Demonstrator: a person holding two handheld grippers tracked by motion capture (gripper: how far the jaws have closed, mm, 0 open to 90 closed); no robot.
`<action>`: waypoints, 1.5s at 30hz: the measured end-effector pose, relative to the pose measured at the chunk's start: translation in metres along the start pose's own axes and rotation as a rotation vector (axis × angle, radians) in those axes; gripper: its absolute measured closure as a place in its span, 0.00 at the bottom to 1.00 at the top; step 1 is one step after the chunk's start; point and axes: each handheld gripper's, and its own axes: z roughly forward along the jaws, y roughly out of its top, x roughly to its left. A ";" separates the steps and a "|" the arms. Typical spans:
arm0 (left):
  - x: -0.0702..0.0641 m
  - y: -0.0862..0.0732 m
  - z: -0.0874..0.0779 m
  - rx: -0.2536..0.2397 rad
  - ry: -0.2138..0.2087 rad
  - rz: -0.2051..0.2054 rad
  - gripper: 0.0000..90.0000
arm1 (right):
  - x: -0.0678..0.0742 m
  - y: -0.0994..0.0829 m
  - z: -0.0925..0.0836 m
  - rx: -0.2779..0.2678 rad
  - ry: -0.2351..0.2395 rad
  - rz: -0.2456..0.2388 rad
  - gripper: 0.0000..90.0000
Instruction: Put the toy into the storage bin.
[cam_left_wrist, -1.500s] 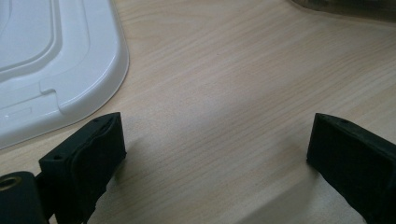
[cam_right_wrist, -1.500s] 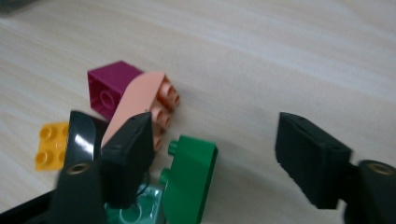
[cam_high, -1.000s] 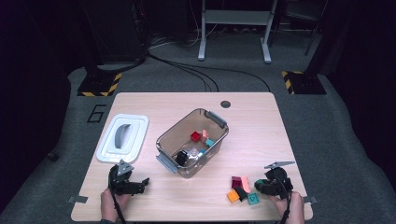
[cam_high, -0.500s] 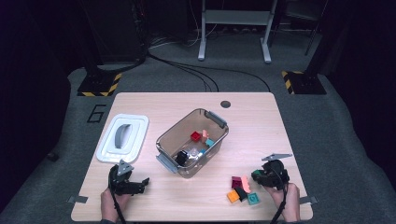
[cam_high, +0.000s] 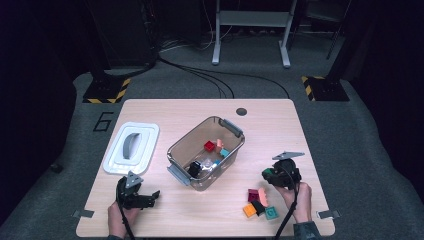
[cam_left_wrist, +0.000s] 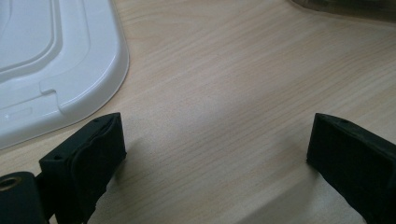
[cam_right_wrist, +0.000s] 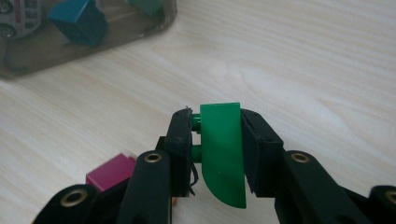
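My right gripper (cam_high: 270, 174) is shut on a green curved brick (cam_right_wrist: 222, 149), held just above the table to the right of the clear plastic bin (cam_high: 181, 146). The same green brick (cam_high: 268, 173) peeks out at the jaws in the high view. The bin holds a red brick (cam_high: 209, 146), a salmon piece (cam_high: 219, 144), a teal brick (cam_high: 224, 153) and a small toy car (cam_high: 199, 168). My left gripper (cam_high: 152, 197) rests on the table near its front left, open, with bare wood between its jaws (cam_left_wrist: 215, 154).
A white lid (cam_high: 131, 147) lies left of the bin, and its corner (cam_left_wrist: 56, 60) is close to my left gripper. Several loose bricks, among them magenta (cam_high: 253, 194), orange (cam_high: 249, 210) and teal (cam_high: 271, 213), sit at the front right. A magenta brick (cam_right_wrist: 109, 171) lies under my right gripper.
My right gripper, carrying the green brick, has moved away from the loose pile, farther from the person and leftward toward the bin, rising slightly. The left gripper has stayed put.
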 end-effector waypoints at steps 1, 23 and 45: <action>0.000 0.000 0.000 0.000 0.000 0.000 0.05 | 0.001 0.002 0.001 -0.005 -0.001 0.001 0.74; 0.000 0.000 0.000 -0.003 -0.001 0.000 0.05 | -0.001 0.056 0.007 -0.075 0.018 -0.019 0.74; 0.000 0.000 0.000 -0.005 -0.002 0.002 0.05 | -0.011 0.091 0.007 -0.127 -0.024 -0.013 0.74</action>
